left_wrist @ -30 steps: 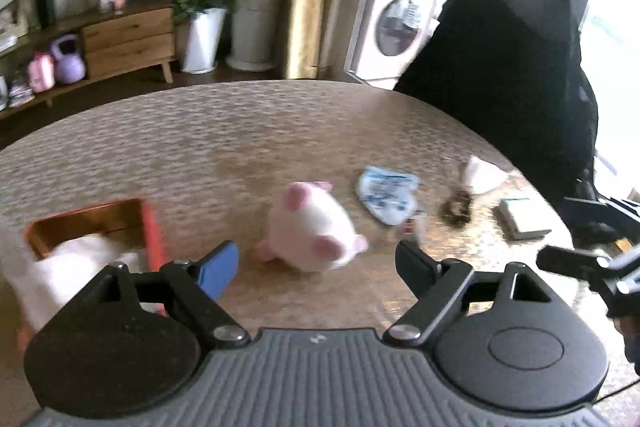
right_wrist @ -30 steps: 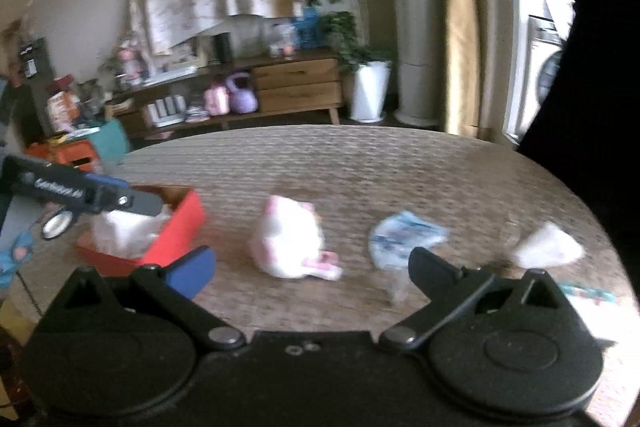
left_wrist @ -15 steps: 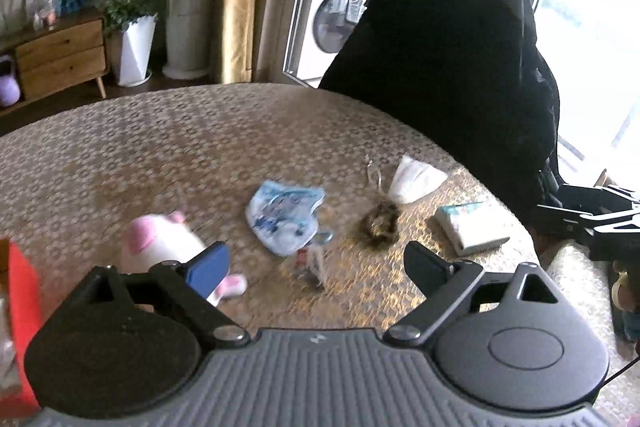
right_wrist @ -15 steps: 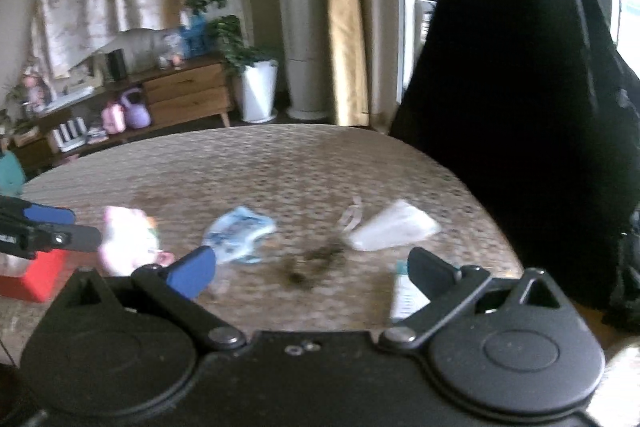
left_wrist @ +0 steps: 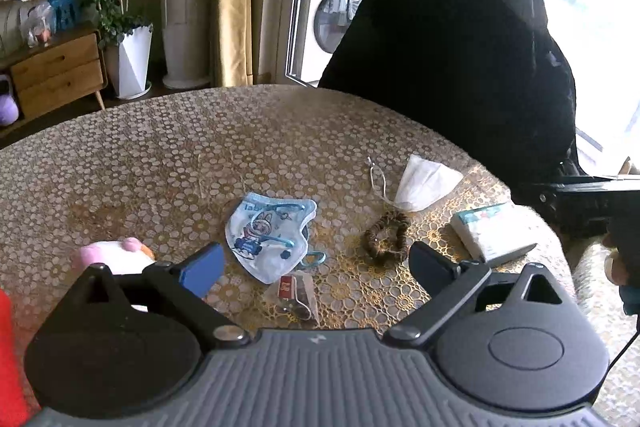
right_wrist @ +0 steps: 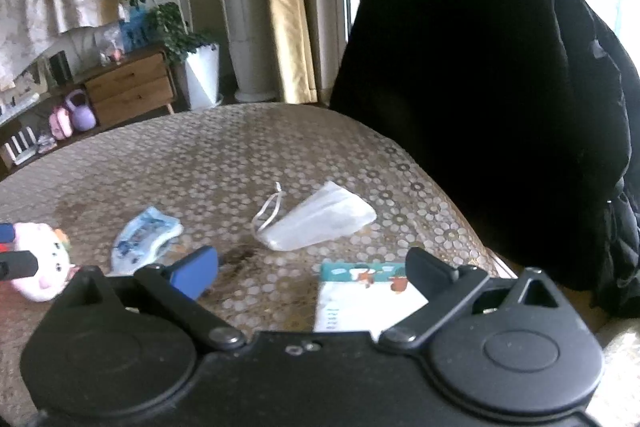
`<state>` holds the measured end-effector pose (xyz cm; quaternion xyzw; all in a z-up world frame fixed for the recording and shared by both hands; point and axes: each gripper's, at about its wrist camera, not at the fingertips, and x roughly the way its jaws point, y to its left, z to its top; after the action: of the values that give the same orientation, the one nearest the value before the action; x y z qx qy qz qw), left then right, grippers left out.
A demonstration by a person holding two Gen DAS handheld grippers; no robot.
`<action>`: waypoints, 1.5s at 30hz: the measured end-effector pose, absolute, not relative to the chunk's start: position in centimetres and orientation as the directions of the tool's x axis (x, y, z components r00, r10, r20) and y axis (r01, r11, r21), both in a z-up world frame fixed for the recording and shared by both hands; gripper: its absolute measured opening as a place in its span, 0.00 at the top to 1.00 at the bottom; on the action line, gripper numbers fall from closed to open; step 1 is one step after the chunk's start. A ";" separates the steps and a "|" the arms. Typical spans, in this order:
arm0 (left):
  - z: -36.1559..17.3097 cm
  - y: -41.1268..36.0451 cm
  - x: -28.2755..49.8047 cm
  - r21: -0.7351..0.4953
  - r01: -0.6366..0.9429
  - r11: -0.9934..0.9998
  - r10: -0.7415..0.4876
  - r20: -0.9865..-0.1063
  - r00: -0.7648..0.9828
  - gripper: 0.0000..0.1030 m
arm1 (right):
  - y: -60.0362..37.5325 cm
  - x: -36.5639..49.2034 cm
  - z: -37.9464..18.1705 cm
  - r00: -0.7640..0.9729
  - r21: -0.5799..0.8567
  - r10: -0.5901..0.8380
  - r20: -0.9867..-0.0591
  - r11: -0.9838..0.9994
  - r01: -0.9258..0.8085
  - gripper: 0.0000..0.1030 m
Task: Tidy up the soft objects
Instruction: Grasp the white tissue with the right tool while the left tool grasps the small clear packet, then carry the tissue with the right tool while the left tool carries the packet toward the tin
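On the round patterned table point(left_wrist: 200, 155) lie a blue printed child's mask point(left_wrist: 268, 231), a white folded mask point(left_wrist: 428, 181), a brown hair scrunchie point(left_wrist: 384, 237), a tissue pack point(left_wrist: 494, 233) and a pink-and-white plush toy point(left_wrist: 114, 253). My left gripper point(left_wrist: 316, 267) is open and empty, above the blue mask and a small wrapper point(left_wrist: 296, 293). My right gripper point(right_wrist: 312, 267) is open and empty, just above the tissue pack point(right_wrist: 360, 297), with the white mask point(right_wrist: 320, 221) beyond it. The plush point(right_wrist: 38, 269) and blue mask point(right_wrist: 144, 241) lie to its left.
A red box edge point(left_wrist: 10, 359) shows at the far left. A large black garment over a chair point(left_wrist: 452, 39) stands behind the table's right side. A wooden sideboard point(right_wrist: 128, 89), potted plant point(left_wrist: 128, 61) and washing machine point(left_wrist: 330, 23) are in the background.
Both grippers have swung right along the table, from the red box and plush toward the masks, scrunchie and tissue pack. Both stay open and empty.
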<state>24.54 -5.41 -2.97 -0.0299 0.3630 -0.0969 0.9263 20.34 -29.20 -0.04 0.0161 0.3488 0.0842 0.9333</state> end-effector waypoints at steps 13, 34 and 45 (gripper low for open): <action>-9.1 -6.8 27.0 -0.083 0.100 0.992 -0.129 -0.732 0.669 0.04 | -28.6 28.0 -4.7 0.701 0.082 0.117 -0.704 0.993 -0.083 0.03; -12.8 -6.6 30.1 -0.126 0.038 0.991 -0.125 -0.804 0.582 0.66 | -27.5 34.0 -9.7 0.629 0.099 0.021 -0.777 0.991 0.089 0.32; -12.2 -5.9 30.4 -0.168 0.049 0.985 -0.165 -0.801 0.575 0.89 | -26.8 33.4 -8.9 0.656 0.101 0.047 -0.754 0.994 0.045 0.98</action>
<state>30.44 -5.95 -12.24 -0.0635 0.4571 -0.0603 0.8851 33.36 -26.78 -8.90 0.0555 0.4150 0.0004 0.9082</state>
